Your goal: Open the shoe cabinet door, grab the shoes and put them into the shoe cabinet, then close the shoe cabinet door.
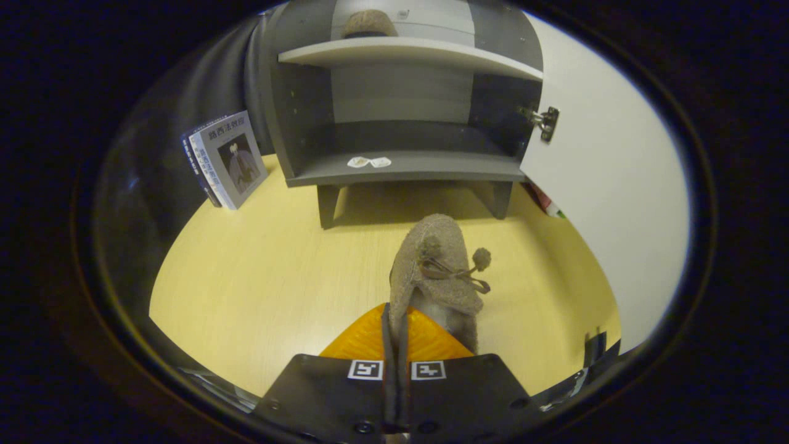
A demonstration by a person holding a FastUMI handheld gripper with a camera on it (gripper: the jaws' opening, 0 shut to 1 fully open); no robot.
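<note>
- The books (227,159) lean against the booth wall just left of the shoe cabinet (280,111). A swing wide to that side on the way in could, I judge, clip them and tip them over.
- The gripper (395,345) has its fingers pressed nearly together on the heel edge of a brown fuzzy shoe (434,265), which hangs toe-forward over the tabletop (259,277), short of the cabinet. The hold looks thin, on soft fabric only. The shoe could twist or slide out if the move is jerky.
- The shoe's pom-pom and laces (474,265) dangle on its right side. They could snag on the shelf edge as the shoe goes in.
- The lower shelf (407,166) lies straight ahead, with a small white scrap (368,162) on its front lip. If the shoe comes in too low, its toe could strike the shelf's front edge or push the scrap along.
- The upper shelf (407,52) already carries another shoe (368,24). If the held one is lifted too high, it could bump the underside of that shelf.
- The cabinet door (610,185) stands open on the right, hinge (542,120) exposed. A drift to the right could knock the door or partly swing it shut across the opening.
</note>
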